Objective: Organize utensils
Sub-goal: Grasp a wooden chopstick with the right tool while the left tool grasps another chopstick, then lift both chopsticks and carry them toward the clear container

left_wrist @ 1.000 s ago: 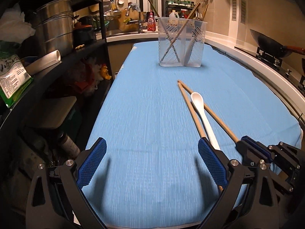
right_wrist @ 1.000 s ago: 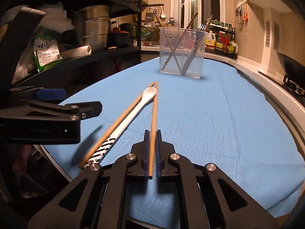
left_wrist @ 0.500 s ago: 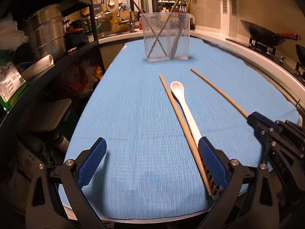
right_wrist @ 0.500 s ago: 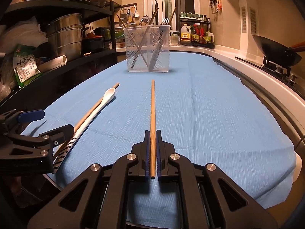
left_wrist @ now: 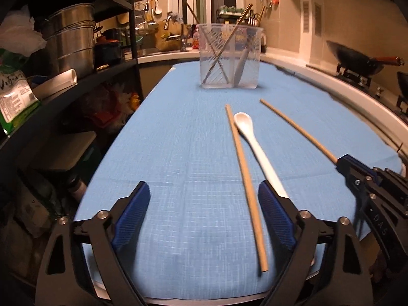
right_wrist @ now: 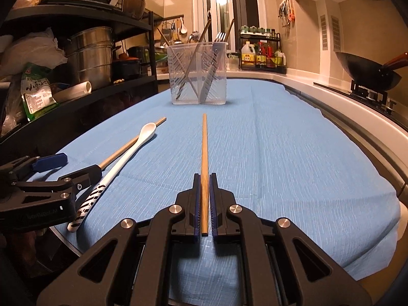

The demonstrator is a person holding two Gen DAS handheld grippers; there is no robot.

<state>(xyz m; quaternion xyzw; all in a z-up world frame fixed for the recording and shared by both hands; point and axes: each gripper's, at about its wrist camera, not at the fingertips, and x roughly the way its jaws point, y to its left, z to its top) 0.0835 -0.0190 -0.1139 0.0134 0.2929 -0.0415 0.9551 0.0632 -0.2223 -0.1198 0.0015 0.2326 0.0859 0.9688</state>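
Note:
A clear plastic container (left_wrist: 229, 58) (right_wrist: 197, 74) with utensils in it stands at the far end of the blue cloth (left_wrist: 183, 153). A wooden chopstick (left_wrist: 244, 178) and a white spoon (left_wrist: 255, 142) lie side by side on the cloth. My left gripper (left_wrist: 204, 204) is open and its jaws are closing. That chopstick lies between them close to the right finger, and the spoon's handle runs under that finger. My right gripper (right_wrist: 204, 181) is shut on a second chopstick (right_wrist: 204, 153) (left_wrist: 293, 125), which points at the container.
A black shelf rack (left_wrist: 76, 81) with steel pots (left_wrist: 71, 43) lines the left side. A wok (left_wrist: 357, 61) sits on the stove at the right, and a bottle rack (right_wrist: 262, 53) stands behind the container. The cloth's front edge is just below both grippers.
The right gripper swung its chopstick away from the spoon, to the right. The left gripper shifted so the lying chopstick sits between its jaws, which have narrowed a little.

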